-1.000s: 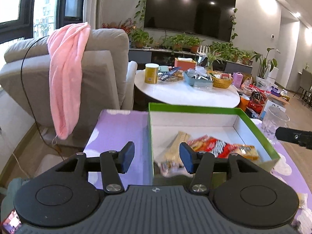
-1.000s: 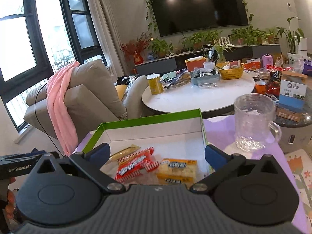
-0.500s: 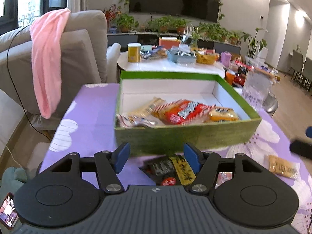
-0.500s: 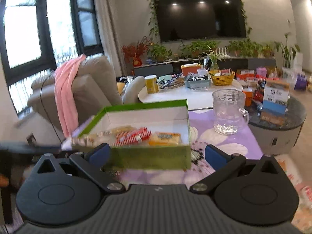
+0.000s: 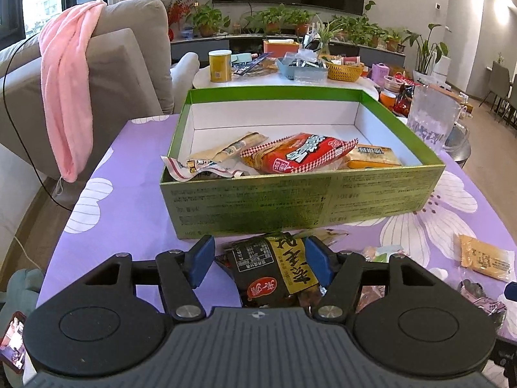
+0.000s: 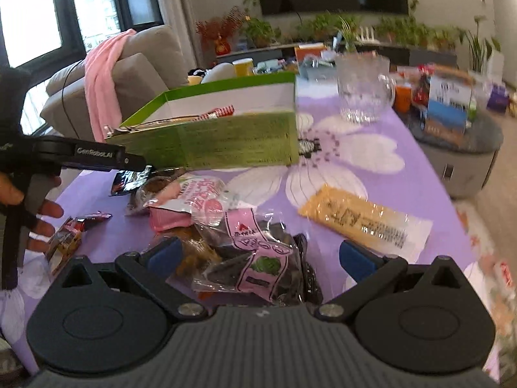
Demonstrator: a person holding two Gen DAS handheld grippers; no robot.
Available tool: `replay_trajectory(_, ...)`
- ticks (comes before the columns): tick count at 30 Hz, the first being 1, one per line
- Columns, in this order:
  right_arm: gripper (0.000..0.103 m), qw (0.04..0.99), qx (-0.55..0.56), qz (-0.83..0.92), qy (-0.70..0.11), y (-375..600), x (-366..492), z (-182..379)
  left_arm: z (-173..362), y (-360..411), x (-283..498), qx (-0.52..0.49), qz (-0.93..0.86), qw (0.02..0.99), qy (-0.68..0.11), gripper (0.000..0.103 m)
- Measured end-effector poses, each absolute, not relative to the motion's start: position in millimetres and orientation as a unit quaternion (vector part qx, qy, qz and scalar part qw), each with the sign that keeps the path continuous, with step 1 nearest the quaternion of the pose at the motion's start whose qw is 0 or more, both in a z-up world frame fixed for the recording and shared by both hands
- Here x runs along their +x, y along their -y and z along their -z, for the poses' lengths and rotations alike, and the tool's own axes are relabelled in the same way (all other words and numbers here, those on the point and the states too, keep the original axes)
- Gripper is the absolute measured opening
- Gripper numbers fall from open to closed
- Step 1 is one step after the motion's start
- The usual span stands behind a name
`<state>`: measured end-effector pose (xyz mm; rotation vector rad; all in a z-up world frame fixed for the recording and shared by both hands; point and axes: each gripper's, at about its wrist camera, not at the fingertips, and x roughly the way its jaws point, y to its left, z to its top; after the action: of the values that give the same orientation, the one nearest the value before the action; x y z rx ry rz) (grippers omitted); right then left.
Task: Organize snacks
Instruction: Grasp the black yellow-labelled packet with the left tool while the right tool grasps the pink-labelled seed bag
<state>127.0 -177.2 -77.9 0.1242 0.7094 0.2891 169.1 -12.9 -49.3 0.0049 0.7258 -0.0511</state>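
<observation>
1. A counter draped in a purple cloth with white flowers is seen carrying everything.
2. A green cardboard box with a white inside is set on it, and a red-and-white snack packet is lying inside among other packets.
3. The left gripper has just been opening; it is released, and a black snack packet with a yellow label is framed between its blue pads, just before the box.
4. The right gripper is spread loose over a clear-and-pink sweet packet, ungrasped.
5. A yellow flat packet is lying just beside it.
</observation>
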Motion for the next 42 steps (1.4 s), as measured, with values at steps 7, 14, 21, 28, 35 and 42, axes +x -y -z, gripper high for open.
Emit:
replay_trajectory(7,0.061,0.917,0.074,-0.144,-0.364,174,131,91,53,11,172,0.000,0.024,0.933,-0.358,0.059)
replay_trajectory(14,0.061,0.915,0.079,-0.145,-0.368,174,132,94,56,11,174,-0.003,0.025,0.933,-0.358,0.060)
replay_trajectory(21,0.061,0.915,0.081,-0.145,-0.368,174,131,94,54,18,177,0.005,0.022,0.934,-0.356,0.060)
replay_trajectory(28,0.061,0.916,0.082,-0.146,-0.365,174,130,94,59,20,179,0.011,0.032,0.935,-0.352,0.058)
replay_trajectory(35,0.061,0.918,0.081,-0.144,-0.361,173,130,90,50,7,170,-0.017,0.048,0.939,-0.341,0.048)
replay_trajectory(42,0.061,0.915,0.117,-0.146,-0.357,184,131,84,32,4,154,-0.027,0.064,0.947,-0.312,0.047)
